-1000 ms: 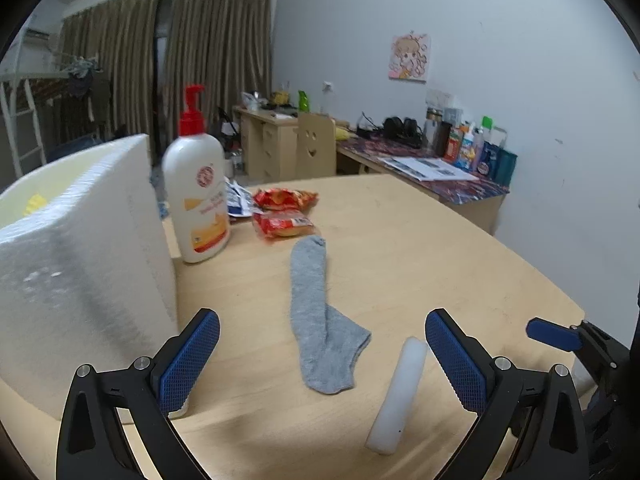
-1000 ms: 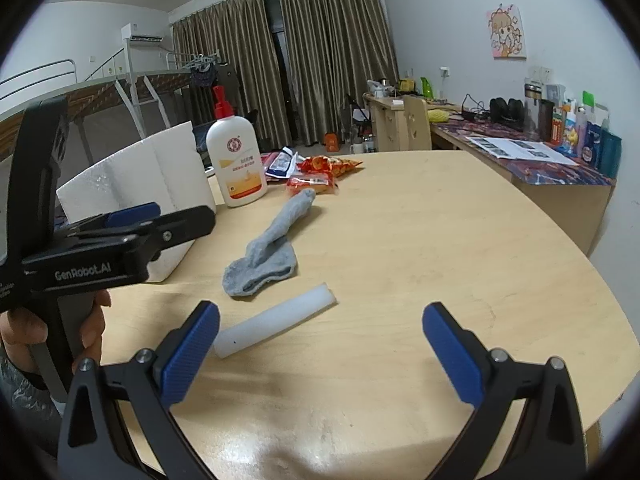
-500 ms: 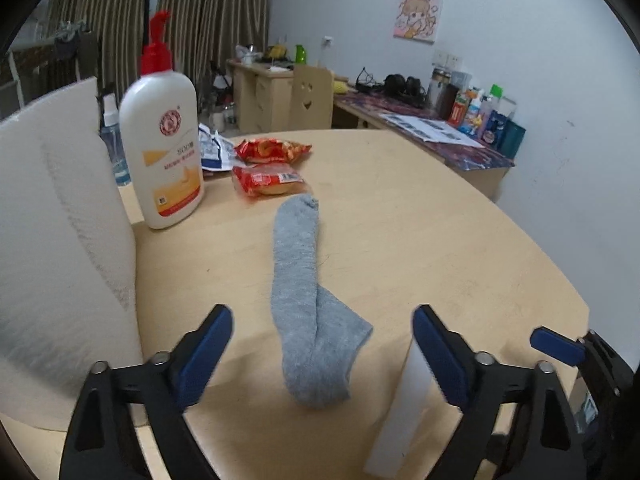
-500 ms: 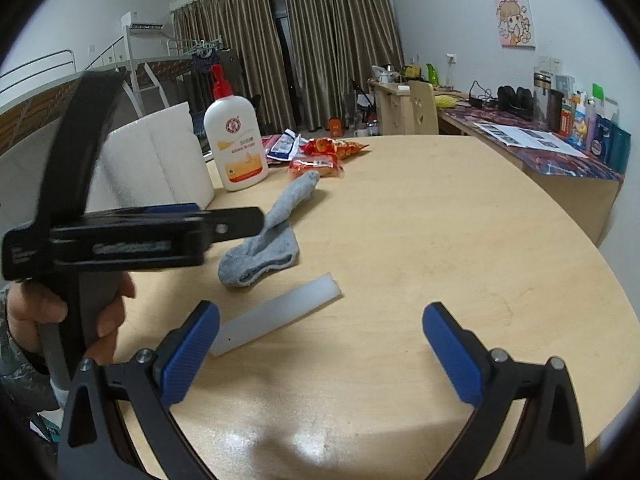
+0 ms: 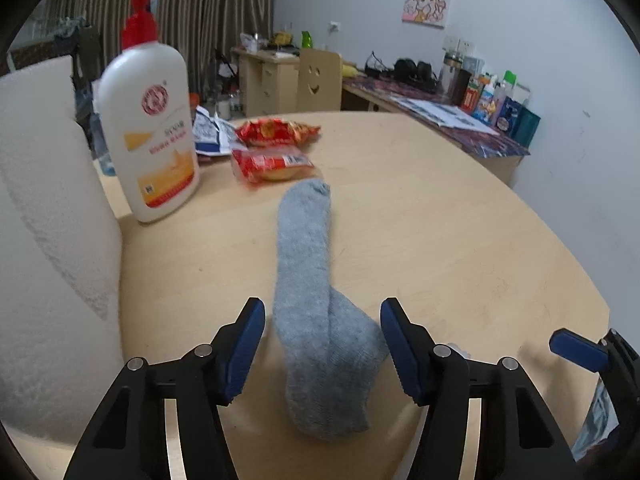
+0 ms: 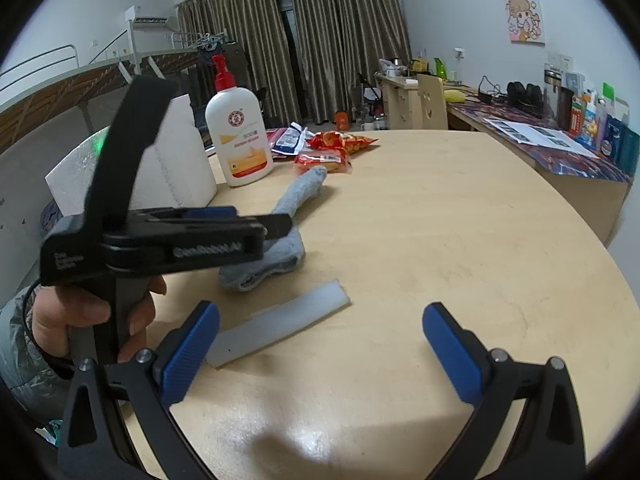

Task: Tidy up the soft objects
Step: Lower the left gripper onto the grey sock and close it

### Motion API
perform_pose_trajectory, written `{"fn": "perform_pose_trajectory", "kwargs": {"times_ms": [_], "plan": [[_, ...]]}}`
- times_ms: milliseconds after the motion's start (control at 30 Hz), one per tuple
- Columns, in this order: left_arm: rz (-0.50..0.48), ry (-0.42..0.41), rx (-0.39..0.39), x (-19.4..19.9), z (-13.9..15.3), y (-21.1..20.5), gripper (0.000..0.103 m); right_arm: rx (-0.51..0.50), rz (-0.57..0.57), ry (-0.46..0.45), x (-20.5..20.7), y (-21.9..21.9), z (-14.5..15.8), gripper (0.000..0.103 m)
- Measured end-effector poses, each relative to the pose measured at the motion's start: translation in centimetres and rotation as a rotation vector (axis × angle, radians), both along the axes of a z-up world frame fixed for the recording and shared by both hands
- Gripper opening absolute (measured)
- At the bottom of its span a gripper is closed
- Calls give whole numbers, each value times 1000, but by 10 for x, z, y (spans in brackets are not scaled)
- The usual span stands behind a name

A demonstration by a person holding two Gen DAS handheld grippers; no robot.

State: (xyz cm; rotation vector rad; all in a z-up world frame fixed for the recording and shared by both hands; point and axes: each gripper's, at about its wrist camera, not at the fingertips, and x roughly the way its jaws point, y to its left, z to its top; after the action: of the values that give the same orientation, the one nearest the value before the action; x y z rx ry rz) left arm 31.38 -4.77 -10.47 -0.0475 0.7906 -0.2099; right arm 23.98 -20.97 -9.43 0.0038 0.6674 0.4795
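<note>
A grey sock [image 5: 316, 300] lies lengthwise on the round wooden table [image 5: 460, 240]. My left gripper [image 5: 322, 348] is open, its blue pads on either side of the sock's near end without touching it. In the right wrist view the sock [image 6: 288, 216] lies partly hidden behind the left gripper [image 6: 240, 220], held by a hand. My right gripper [image 6: 320, 348] is open and empty above the table, with a white foam strip [image 6: 276, 328] lying just ahead of its left finger.
A white foam box [image 5: 48, 248] stands at the left. A lotion pump bottle [image 5: 150, 120] and red snack packets [image 5: 272, 148] sit beyond the sock. A cluttered desk [image 6: 540, 144] and chair stand behind the table.
My left gripper has moved forward and down to the sock's near end, and its jaws have narrowed around it. The right gripper has barely moved.
</note>
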Motion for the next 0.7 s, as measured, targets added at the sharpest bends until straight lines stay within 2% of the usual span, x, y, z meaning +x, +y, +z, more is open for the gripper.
{"fn": "perform_pose_trajectory", "kwargs": {"times_ms": [33, 100, 167, 333, 400, 467, 700], "plan": [[-7, 13, -3, 2, -2, -1, 60, -3, 6, 1, 1, 1, 0, 103], [0, 20, 8, 3, -4, -1, 49, -9, 17, 5, 2, 2, -1, 103], [-1, 28, 15, 5, -7, -1, 46, -13, 22, 10, 4, 2, -2, 103], [-4, 66, 27, 11, -15, -2, 31, -13, 36, 20, 6, 2, -4, 103], [4, 63, 22, 12, -15, 0, 18, -10, 36, 23, 5, 3, -5, 103], [4, 67, 14, 13, -16, 1, 11, -13, 41, 30, 6, 4, -6, 103], [-11, 62, 21, 11, -15, -1, 6, -20, 42, 51, 3, 11, -7, 103]]}}
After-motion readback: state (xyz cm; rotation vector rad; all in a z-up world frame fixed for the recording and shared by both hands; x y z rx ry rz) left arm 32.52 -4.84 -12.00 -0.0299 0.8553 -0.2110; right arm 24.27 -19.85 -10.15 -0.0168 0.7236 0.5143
